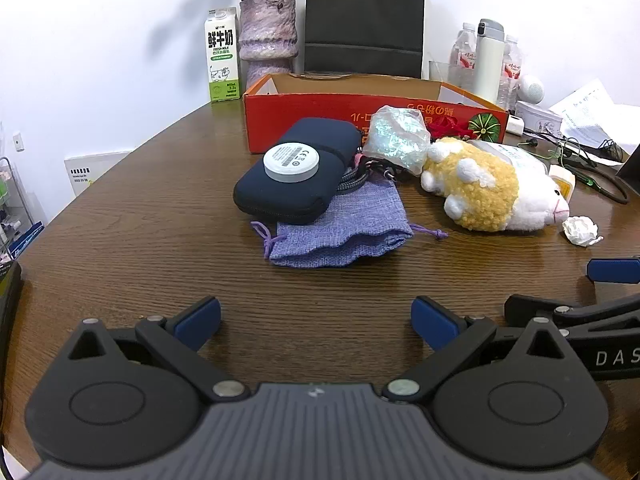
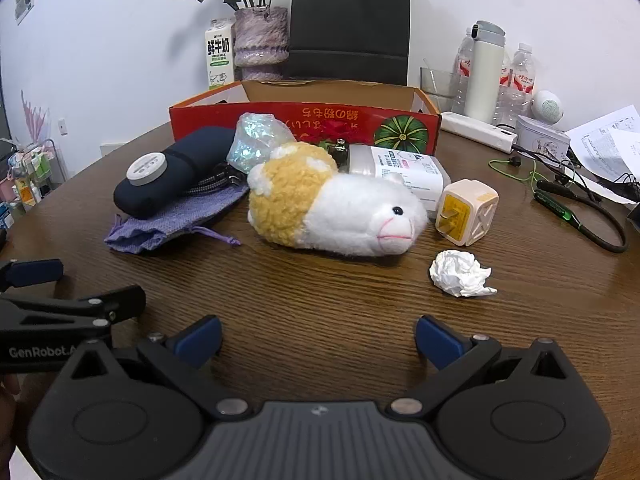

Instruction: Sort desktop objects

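A dark blue pouch (image 1: pixel 296 176) with a white round disc (image 1: pixel 291 161) on top lies on a purple drawstring bag (image 1: pixel 340 236). Beside it are a shiny plastic wrap (image 1: pixel 396 138) and a yellow-and-white plush sheep (image 2: pixel 332 204). Behind the plush lies a white labelled bottle (image 2: pixel 404 168); to its right stand a cream plug adapter (image 2: pixel 466 212) and a crumpled tissue (image 2: pixel 460 274). A red open cardboard box (image 2: pixel 304 118) stands behind them. My left gripper (image 1: pixel 316 320) is open over bare table short of the purple bag. My right gripper (image 2: pixel 318 338) is open, short of the plush.
At the back stand a milk carton (image 1: pixel 222 60), a purple vase (image 1: pixel 268 36), a black paper bag (image 1: pixel 364 20), water bottles and a white flask (image 2: pixel 484 72). Papers, a power strip (image 2: pixel 478 132) and green earphone cables (image 2: pixel 576 212) crowd the right side. The round table's edge (image 1: pixel 100 184) curves on the left.
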### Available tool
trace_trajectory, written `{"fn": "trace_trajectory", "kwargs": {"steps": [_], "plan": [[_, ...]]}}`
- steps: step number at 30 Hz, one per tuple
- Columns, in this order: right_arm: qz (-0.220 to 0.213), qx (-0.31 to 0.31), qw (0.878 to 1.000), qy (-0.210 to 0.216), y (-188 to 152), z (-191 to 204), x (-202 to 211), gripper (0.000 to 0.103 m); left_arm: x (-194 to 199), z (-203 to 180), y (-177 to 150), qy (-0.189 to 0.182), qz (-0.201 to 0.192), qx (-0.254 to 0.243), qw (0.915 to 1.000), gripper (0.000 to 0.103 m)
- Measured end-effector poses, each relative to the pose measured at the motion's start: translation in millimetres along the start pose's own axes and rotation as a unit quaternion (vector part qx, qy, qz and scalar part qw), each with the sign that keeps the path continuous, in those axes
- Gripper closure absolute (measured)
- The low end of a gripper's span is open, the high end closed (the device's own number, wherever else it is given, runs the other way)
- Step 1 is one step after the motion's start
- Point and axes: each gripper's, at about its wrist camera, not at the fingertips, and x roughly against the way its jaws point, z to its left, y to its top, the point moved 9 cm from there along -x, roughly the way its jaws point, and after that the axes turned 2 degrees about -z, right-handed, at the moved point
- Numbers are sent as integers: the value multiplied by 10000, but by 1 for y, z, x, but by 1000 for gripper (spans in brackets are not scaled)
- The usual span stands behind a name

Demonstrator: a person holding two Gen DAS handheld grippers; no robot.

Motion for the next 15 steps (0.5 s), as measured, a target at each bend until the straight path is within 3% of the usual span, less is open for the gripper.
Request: {"fn": "trace_trajectory", "kwargs": {"steps": [15], "plan": [[-7, 0, 10000, 7, 0, 0, 0, 0, 0, 0, 0, 5, -8, 1, 10000, 0]]}}
